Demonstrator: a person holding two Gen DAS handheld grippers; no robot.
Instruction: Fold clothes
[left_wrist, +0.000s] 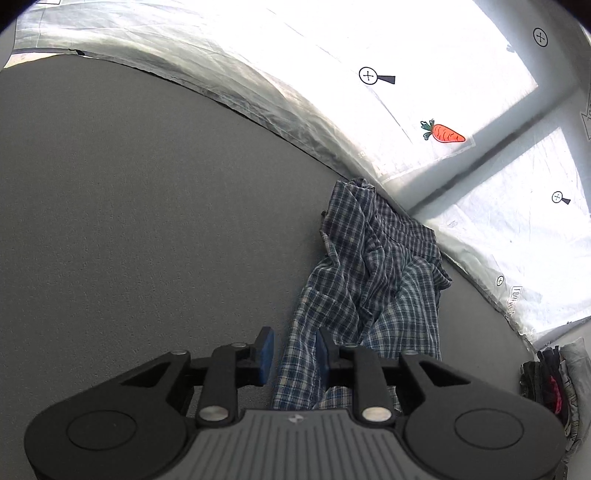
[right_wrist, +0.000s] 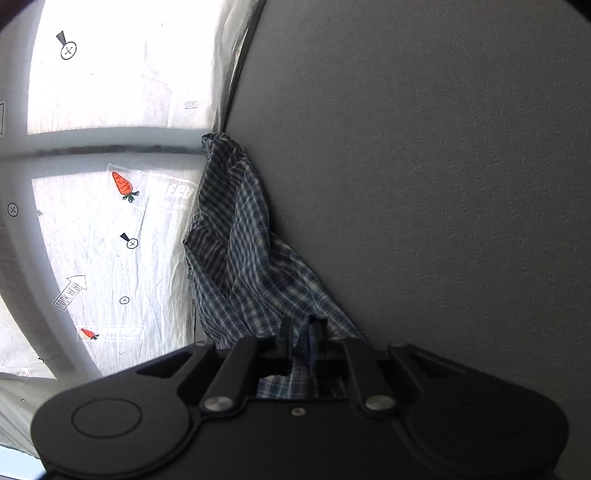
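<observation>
A blue and white checked shirt (left_wrist: 373, 266) lies crumpled in a long heap on the grey tabletop (left_wrist: 129, 221), its far end at the table's edge. My left gripper (left_wrist: 295, 352) stands open at the shirt's near end. A strip of the cloth runs between its blue pads (left_wrist: 266, 350), with a gap showing beside the left pad. In the right wrist view the same shirt (right_wrist: 240, 251) stretches away along the table edge. My right gripper (right_wrist: 301, 338) is open too, with a fold of the cloth lying loose between its fingers.
The grey tabletop (right_wrist: 443, 184) spreads wide beside the shirt. Past its edge lies white sheeting (left_wrist: 424, 55) with a carrot sticker (left_wrist: 443, 133) and printed marks. A stack of dark and light clothes (left_wrist: 550, 380) sits at the far right of the left wrist view.
</observation>
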